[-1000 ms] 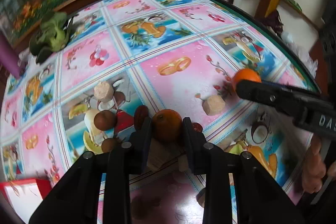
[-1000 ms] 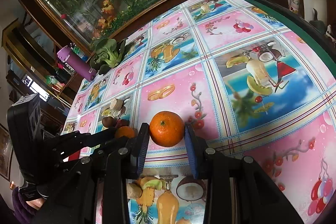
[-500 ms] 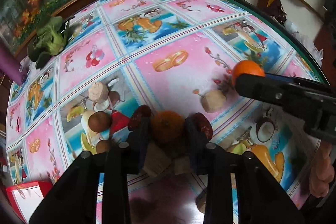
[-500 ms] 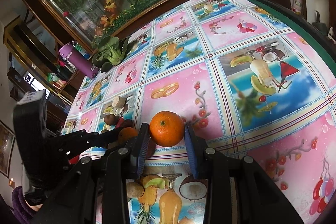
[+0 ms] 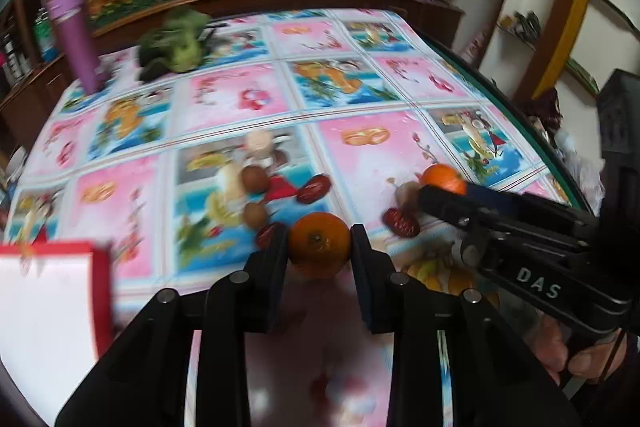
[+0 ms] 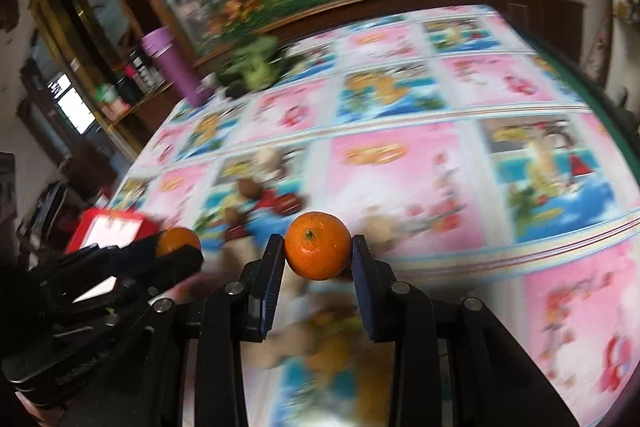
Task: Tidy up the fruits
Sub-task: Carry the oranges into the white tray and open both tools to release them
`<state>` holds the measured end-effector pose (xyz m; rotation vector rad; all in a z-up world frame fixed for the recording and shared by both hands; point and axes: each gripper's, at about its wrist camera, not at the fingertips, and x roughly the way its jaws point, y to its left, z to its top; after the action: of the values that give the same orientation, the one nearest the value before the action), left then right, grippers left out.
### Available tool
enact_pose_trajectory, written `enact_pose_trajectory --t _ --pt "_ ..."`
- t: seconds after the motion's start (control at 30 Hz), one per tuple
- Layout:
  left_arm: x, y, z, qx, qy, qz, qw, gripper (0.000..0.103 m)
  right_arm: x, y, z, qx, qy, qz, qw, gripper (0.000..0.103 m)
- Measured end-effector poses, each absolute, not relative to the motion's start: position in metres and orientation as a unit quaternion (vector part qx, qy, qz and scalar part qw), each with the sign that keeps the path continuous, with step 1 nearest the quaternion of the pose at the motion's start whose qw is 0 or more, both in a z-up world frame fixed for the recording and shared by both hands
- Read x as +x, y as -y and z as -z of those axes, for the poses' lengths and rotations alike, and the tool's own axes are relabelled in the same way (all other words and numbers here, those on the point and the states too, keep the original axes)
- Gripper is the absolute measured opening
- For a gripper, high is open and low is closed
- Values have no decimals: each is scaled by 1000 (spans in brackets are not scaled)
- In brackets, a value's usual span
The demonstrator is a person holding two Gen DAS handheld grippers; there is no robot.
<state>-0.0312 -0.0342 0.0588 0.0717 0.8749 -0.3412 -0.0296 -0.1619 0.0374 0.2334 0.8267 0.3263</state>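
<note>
My left gripper [image 5: 319, 245] is shut on a small orange [image 5: 319, 243], held above the patterned tablecloth [image 5: 240, 99]. My right gripper [image 6: 318, 247] is shut on a second orange [image 6: 318, 245], also lifted off the table. Each view catches the other gripper: the right one [image 5: 436, 191] with its orange [image 5: 442, 177] at the right, the left one [image 6: 180, 251] with its orange [image 6: 176, 241] at lower left. Loose on the cloth lie brown round fruits [image 5: 255, 179], dark red dates [image 5: 314, 189] and a pale lumpy fruit [image 5: 258, 139].
A red-rimmed white box [image 5: 52, 303] sits at the near left corner of the table. A purple bottle [image 5: 74, 35] and a leafy green vegetable [image 5: 180, 45] stand at the far side. The table's dark green edge [image 5: 520, 119] curves along the right.
Both grippers have lifted and swung with their oranges, rolling so the table now looks more level. The red and white box has come further into the left wrist view.
</note>
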Motion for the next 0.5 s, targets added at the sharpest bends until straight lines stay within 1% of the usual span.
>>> enact_pose_trajectory --t 0.1,0.23,0.5 --pt "-53 9 -73 8 -404 143 904 33 -35 134 -46 103 -404 -189 889 33" --pt "-85 -37 -95 -3 -372 92 924 33 -46 85 -55 73 -407 -230 881 33" --pt "-124 -148 -90 -51 -370 -27 927 33 -56 -30 -54 7 -424 -313 850 33"
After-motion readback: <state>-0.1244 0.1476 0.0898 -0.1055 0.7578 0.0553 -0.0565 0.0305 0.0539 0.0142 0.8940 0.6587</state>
